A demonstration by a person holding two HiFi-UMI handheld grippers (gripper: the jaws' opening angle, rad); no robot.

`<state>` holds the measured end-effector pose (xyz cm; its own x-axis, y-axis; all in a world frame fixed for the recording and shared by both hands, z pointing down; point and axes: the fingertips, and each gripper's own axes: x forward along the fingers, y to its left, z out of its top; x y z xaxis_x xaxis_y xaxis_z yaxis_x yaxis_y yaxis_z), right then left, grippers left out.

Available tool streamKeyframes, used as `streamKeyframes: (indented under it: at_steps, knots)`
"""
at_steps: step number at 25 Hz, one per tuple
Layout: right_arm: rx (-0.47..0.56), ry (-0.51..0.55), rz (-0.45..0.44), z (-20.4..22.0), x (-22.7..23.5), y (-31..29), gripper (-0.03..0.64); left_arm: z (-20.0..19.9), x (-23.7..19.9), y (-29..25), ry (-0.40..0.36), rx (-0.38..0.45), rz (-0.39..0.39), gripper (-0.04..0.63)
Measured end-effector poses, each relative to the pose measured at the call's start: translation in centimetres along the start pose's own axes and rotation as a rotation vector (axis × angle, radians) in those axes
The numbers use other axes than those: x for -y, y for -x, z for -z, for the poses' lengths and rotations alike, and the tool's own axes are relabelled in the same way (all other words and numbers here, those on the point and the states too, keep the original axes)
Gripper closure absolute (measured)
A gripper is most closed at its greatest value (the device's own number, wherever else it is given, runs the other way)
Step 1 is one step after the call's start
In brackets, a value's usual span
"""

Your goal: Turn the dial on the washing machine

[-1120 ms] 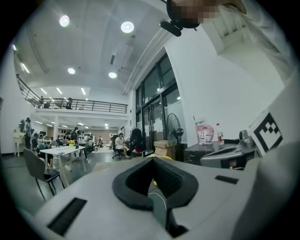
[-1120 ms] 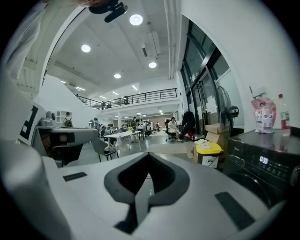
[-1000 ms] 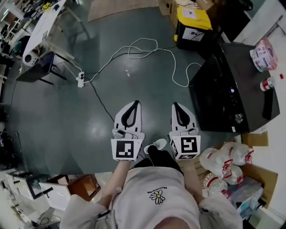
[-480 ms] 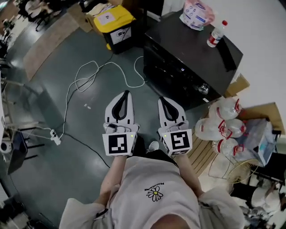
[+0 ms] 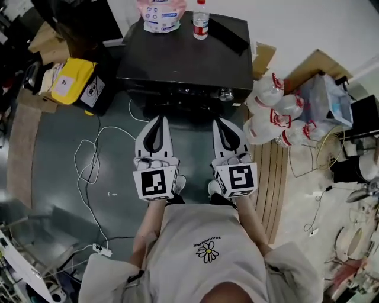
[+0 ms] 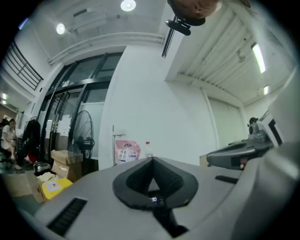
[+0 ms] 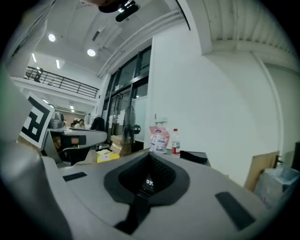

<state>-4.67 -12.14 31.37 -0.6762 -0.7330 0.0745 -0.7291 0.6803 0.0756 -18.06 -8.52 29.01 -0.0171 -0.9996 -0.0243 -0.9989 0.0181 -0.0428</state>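
Observation:
The black washing machine (image 5: pixel 183 53) stands at the top middle of the head view, its silver dial (image 5: pixel 225 93) at the right end of the front panel. My left gripper (image 5: pixel 159 120) and right gripper (image 5: pixel 218 122) are held side by side just short of the machine's front, both shut and holding nothing. The right gripper's tip is a little below and left of the dial, not touching it. In the left gripper view the jaws (image 6: pixel 151 160) meet at the tip, and a lit display (image 6: pixel 153 199) shows through the gap. The right gripper view shows the same: jaws (image 7: pixel 150 153) and display (image 7: pixel 149 182).
A pink bag (image 5: pixel 159 13), a water bottle (image 5: pixel 201 19) and a black flat item (image 5: pixel 228 32) sit on the machine's top. A yellow-lidded bin (image 5: pixel 74 83) stands at its left, several water jugs (image 5: pixel 269 112) at its right. A white cable (image 5: pixel 89 160) loops over the floor.
The head view has swung round: the washing machine went from the right edge to the top middle, straight ahead of both grippers. Both grippers stayed shut and side by side.

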Motion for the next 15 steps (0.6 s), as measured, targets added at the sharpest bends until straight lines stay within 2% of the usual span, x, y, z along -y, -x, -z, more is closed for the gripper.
streamKeyframes:
  at_steps: [7,15]
  knots:
    - [0.015,-0.005,0.22,-0.6,4.0,3.1,0.615,-1.6,2.9,-2.2,-0.003,0.042,0.146,0.597]
    - [0.013,-0.004,0.314,-0.8,7.2,6.1,0.615,-2.1,5.9,-3.2,0.011,0.049,0.21,0.597]
